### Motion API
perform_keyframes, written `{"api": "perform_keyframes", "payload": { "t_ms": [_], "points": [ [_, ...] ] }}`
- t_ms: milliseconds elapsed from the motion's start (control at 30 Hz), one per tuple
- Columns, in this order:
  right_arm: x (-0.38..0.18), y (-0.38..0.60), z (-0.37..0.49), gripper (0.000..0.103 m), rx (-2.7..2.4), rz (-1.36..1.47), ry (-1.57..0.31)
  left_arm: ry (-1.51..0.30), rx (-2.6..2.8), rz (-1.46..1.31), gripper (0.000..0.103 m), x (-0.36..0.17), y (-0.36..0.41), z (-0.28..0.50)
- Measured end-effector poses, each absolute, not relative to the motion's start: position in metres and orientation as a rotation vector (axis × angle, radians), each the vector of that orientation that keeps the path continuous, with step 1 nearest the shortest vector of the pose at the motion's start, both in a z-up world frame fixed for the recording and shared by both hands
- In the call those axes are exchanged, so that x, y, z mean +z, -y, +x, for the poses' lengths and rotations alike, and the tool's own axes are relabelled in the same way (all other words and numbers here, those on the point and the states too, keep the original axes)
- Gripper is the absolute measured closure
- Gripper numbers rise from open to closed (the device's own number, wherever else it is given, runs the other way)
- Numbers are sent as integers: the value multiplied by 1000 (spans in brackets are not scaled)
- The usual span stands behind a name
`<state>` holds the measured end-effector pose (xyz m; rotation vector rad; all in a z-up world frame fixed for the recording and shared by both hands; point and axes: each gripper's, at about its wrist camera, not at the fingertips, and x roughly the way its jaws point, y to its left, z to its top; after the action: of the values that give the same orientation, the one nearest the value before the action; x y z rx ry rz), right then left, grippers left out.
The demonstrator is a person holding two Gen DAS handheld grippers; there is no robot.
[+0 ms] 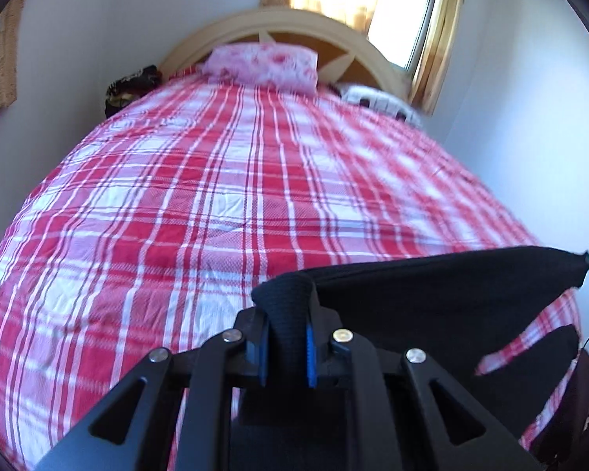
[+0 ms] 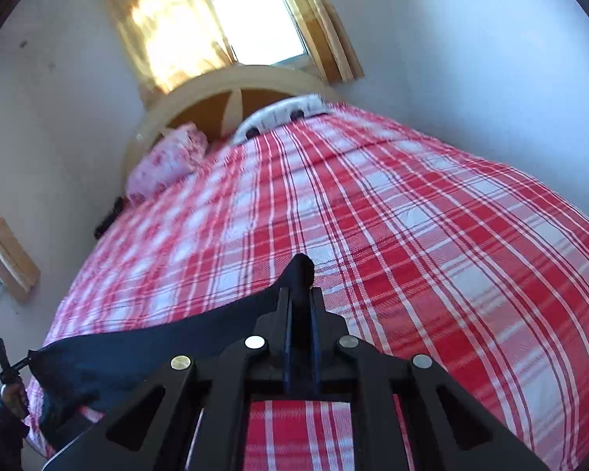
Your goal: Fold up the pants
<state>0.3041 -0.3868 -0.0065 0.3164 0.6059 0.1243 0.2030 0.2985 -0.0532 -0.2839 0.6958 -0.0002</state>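
Left tool [image 1: 287,347] and right tool [image 2: 301,337] each clamp a bunched corner of the black pants [image 1: 432,302], fabric stretched taut between them above the plaid bed [image 1: 216,180].

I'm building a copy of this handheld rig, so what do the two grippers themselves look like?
Both match. The left gripper and right gripper are matte black, with angular linkage arms that have triangular cut-outs and round silver pivot bolts. The fingers carry blue pads on their inner faces. No cables or markings are visible.
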Motion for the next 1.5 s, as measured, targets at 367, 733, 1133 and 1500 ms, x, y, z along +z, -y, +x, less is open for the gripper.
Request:
{"api": "perform_keyframes", "payload": {
  "t_ms": [367, 733, 1133, 1500],
  "points": [
    [-73, 414, 175, 95, 148, 443, -599, -627, -29, -366, 88, -92, -295, 121],
    [-116, 425, 131, 82, 58, 470, -684, -606, -38, -283, 81, -114, -282, 90],
    [-61, 381, 108, 64, 20, 386, -484, -609, 15, -257, 64, -119, -282, 81],
    [-90, 92, 202, 63, 721, -56, -745, -593, 26, -258, 64, -119, -282, 78]
  ]
}}
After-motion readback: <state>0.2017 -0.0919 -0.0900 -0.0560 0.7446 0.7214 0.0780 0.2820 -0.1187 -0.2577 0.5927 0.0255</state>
